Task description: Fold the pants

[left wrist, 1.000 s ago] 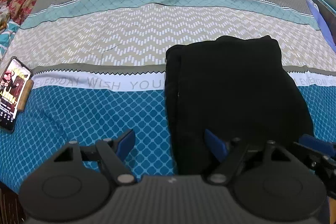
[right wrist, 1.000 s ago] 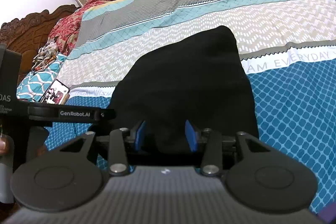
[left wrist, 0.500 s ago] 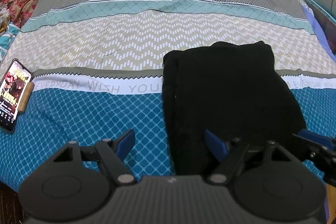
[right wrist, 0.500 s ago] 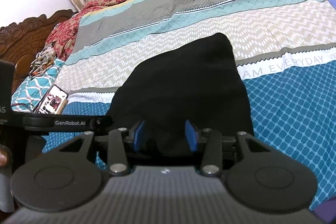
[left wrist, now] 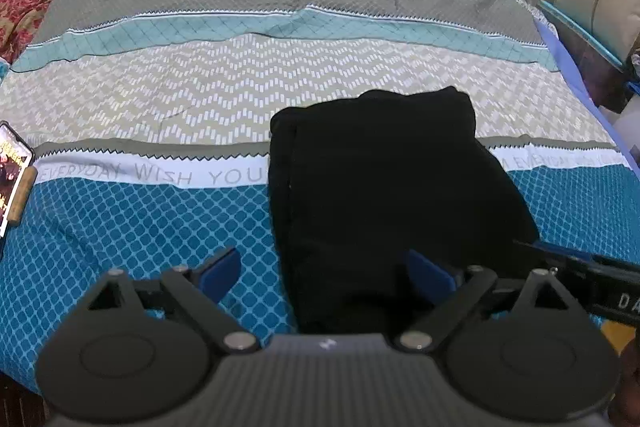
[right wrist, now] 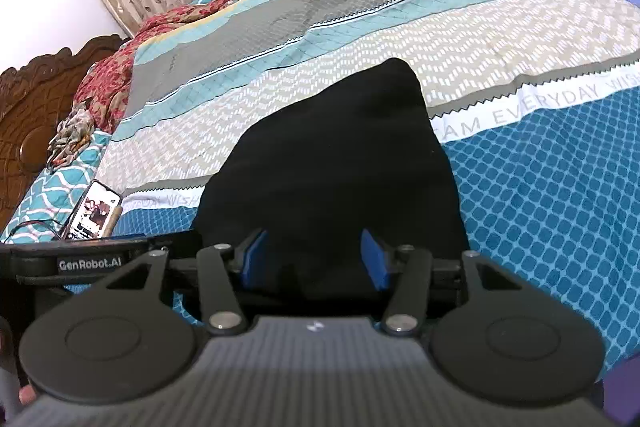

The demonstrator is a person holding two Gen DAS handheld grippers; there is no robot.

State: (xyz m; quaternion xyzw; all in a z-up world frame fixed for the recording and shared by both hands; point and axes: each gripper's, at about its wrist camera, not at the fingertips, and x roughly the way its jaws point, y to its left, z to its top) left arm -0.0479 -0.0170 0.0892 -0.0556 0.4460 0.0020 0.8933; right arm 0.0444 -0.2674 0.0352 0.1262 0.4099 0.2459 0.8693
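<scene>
The bed carries everything, under a striped and patterned cover whose blue diamond band runs along the near edge. The black pants lie as a compact folded block near the middle of that near edge, reaching from the blue band up over the white lettered strip into the beige zigzag band; a doubled fold runs along their left side. To my eye the folding looks finished or nearly so.

The left hand-held gripper hangs at the near edge with its jaws spread wide, one blue pad over bare cover and the other over the pants, gripping nothing. The right hand-held gripper sits over the near end of the pants, jaws moderately apart; cloth shows between the pads, but they do not appear to pinch it.

The risk I see: an open pad dragging across the top layer, or closing on a single layer only, would pull the stack askew and undo the fold. The dark cloth hides its layer edges, which makes such a mis-grip likelier.

A phone lies near the left edge, well apart from the pants. No container shows on the bed.
</scene>
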